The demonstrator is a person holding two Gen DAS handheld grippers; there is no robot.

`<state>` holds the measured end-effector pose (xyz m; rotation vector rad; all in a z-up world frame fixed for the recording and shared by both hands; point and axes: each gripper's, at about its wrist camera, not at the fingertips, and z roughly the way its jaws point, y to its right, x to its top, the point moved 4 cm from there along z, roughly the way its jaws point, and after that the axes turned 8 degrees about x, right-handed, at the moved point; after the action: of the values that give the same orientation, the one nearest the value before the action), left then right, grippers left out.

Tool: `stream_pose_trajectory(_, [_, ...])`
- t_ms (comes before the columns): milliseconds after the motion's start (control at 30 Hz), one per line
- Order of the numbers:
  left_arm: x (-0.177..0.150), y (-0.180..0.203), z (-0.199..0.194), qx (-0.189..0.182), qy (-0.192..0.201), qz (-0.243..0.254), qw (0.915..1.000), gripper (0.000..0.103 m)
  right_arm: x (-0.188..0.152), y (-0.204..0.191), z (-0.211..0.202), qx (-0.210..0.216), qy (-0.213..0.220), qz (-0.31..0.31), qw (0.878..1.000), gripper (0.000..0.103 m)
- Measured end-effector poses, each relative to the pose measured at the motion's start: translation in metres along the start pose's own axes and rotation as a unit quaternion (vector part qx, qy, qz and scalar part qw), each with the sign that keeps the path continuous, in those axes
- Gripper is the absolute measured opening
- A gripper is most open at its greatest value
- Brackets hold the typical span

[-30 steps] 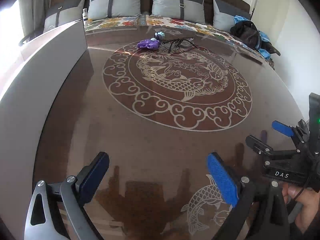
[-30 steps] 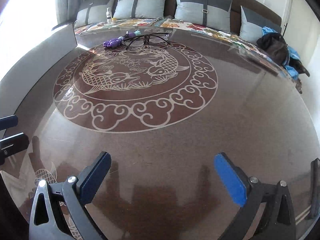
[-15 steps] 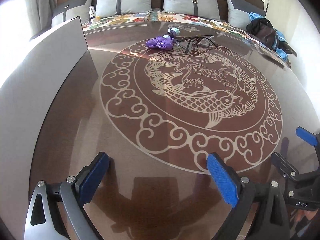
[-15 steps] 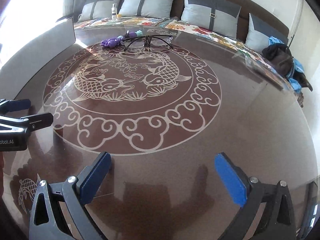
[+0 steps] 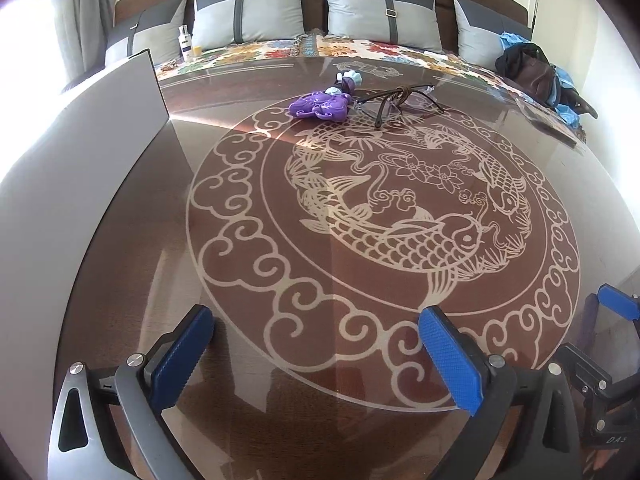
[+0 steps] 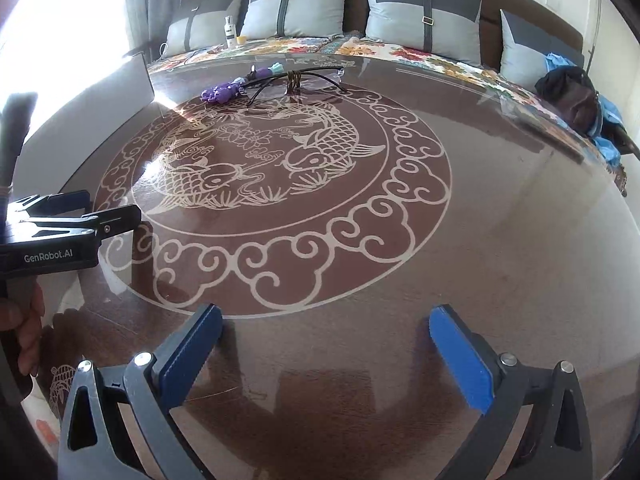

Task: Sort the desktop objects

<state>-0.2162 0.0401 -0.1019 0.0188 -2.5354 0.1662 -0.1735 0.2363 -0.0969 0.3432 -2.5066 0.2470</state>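
From the left wrist view, the left tool (image 5: 316, 354) hangs over the near edge of the bench (image 5: 500, 152) with its blue pads spread wide and nothing between them. The things to sort lie far across the glass top, beyond the fish pattern: a purple toy (image 5: 320, 105) and, touching or just beside it on the right, a pair of glasses (image 5: 400, 100) with the arms unfolded. A small figure with a pale blue top (image 5: 349, 79) stands just behind the toy. They sit slightly left of straight ahead of this tool. A grey board (image 5: 92, 152) stands on edge along the left side of the bench. The right tool (image 5: 612, 320) shows at the lower right corner, level with the left one.

From the right wrist view, the right tool (image 6: 324, 354) is also spread wide and empty, low over the near part of the bench (image 6: 500, 240). Here the purple toy (image 6: 220, 92) and the glasses (image 6: 296, 78) lie far off and to the left of this tool's line. The glasses stretch left to right across the view, with the toy at their left end. The left tool (image 6: 80, 210) shows at the left edge, a hand (image 6: 24, 320) gripping its handle.

Both tools are well apart from the cluster. I judge the left one the better placed for the toy, the right one for the glasses.
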Motion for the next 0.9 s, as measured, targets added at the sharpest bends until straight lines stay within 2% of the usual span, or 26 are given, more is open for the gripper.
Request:
stream_pose_trajectory(200, [0.019,-0.005,0.014,0.003,-0.003,-0.004,1.0000,0.103,0.001,-0.001,0.001,0.003,-0.001,-0.004,1.000,0.103])
stream_pose_trajectory(500, [0.080,-0.025,0.061,0.034,-0.008,-0.048,0.9983,0.103,0.003,-0.001,0.003,0.010,-0.002,-0.012,1.000,0.103])
stream_pose_trajectory(900, [0.171,-0.002,0.120,0.000,0.000,-0.001,1.0000,0.103,0.003,-0.001,0.003,0.009,-0.002,-0.012,1.000,0.103])
